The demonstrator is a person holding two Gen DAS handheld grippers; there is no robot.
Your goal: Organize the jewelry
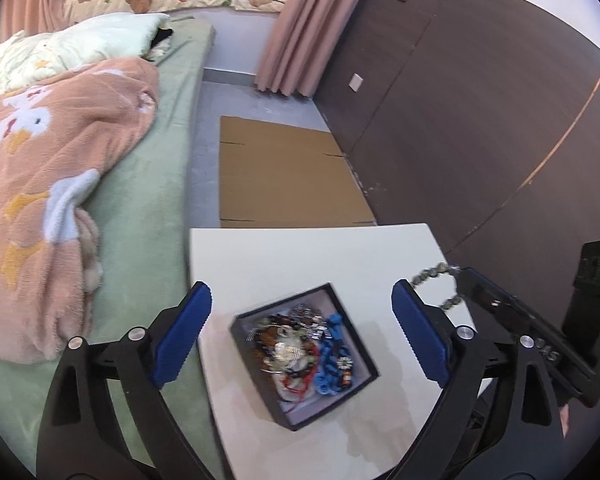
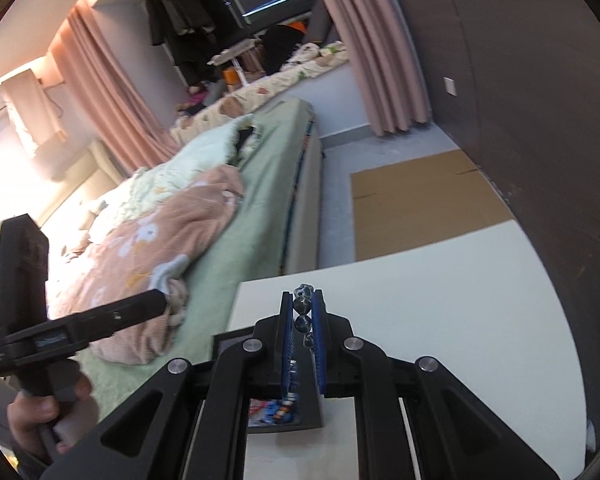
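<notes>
A black square box (image 1: 364,372) on the white table (image 1: 284,256) holds a tangle of jewelry (image 1: 300,348): blue beads, red cord, silver pieces. My left gripper (image 1: 302,338) is open above the box, its blue pads wide apart on either side of it. My right gripper (image 2: 303,320) is shut on a bracelet of dark greenish beads (image 2: 302,308). The bracelet also shows in the left wrist view (image 1: 436,276), hanging from the right gripper's tip above the table's right edge. A corner of the box (image 2: 228,340) shows below the right gripper.
A bed (image 1: 156,184) with a green sheet and a peach duck blanket (image 1: 48,184) lies against the table's left side. Flat cardboard (image 1: 288,172) lies on the floor beyond the table. A dark brown wall (image 1: 480,120) runs along the right. Pink curtains (image 1: 300,28) hang at the back.
</notes>
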